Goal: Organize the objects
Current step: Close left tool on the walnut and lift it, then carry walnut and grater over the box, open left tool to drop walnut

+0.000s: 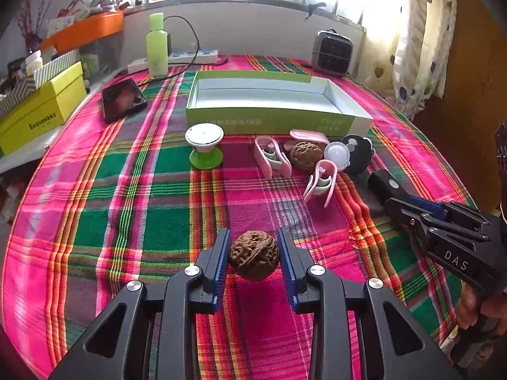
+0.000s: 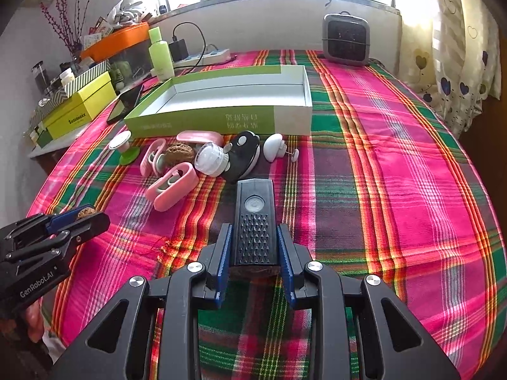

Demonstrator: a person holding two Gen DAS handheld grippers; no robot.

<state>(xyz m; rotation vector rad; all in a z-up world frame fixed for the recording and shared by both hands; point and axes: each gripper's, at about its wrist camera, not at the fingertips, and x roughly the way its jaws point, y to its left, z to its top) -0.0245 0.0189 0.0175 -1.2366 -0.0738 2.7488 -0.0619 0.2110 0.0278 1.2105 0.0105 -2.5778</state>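
Inside the green box (image 1: 269, 95) nothing lay yet, so sorting had barely begun. Your left hand-held gripper (image 1: 253, 253) was clamped on a walnut (image 1: 253, 259), your right hand-held gripper (image 2: 253, 247) on a black flashlight (image 2: 255, 221), both short of the box. Pink clips (image 1: 272, 156), 2nd walnut (image 1: 305, 155) etc. sat just in front of the box.

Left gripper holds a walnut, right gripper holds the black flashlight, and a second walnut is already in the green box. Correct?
Not quite. The second walnut lies on the cloth in front of the green box, among the pink clips, as the left wrist view shows. The box is empty. Both grips are as you say.
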